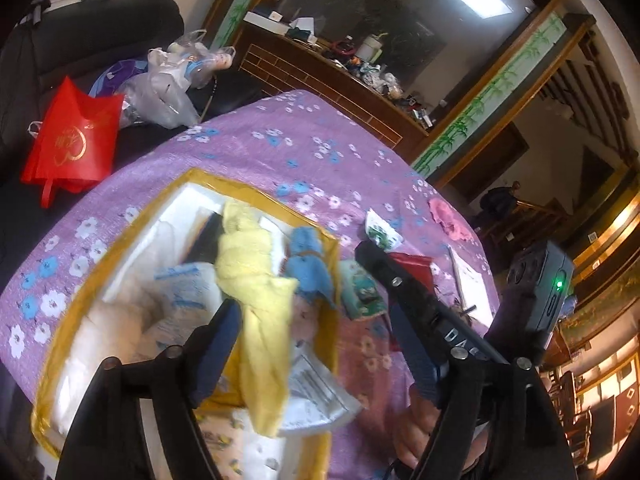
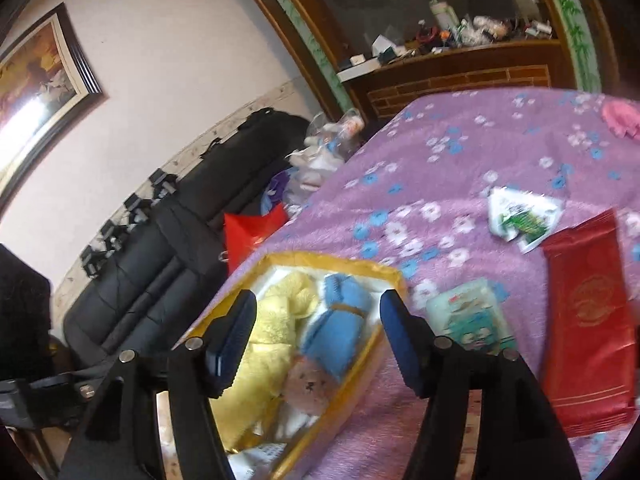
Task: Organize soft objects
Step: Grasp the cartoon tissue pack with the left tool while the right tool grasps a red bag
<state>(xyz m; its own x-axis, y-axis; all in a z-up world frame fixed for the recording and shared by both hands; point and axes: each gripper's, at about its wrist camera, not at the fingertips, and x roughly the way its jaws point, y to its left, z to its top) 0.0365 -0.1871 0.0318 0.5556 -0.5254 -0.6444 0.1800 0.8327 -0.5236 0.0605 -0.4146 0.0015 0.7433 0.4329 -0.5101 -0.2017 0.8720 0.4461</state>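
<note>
A yellow-rimmed white box [image 1: 192, 184] [image 2: 332, 260] sits on the purple flowered cloth. In it lie a knotted yellow towel [image 1: 256, 280] [image 2: 272, 332], a rolled blue towel [image 1: 308, 268] [image 2: 340, 324] and a small plush bear [image 2: 310, 388]. My left gripper [image 1: 304, 320] is open above the box; the yellow towel hangs between its fingers, touching neither. My right gripper [image 2: 316, 332] is open and empty above the box's near corner. A pink soft thing [image 1: 450, 216] [image 2: 622, 118] lies at the table's far side.
On the cloth by the box lie a green tissue pack [image 1: 360, 288] [image 2: 472, 320], a red packet [image 2: 588, 320] [image 1: 412, 268] and a white-green sachet [image 2: 520, 216] [image 1: 382, 230]. A red bag [image 1: 68, 140] and plastic bags [image 1: 168, 88] rest on the black sofa [image 2: 160, 272].
</note>
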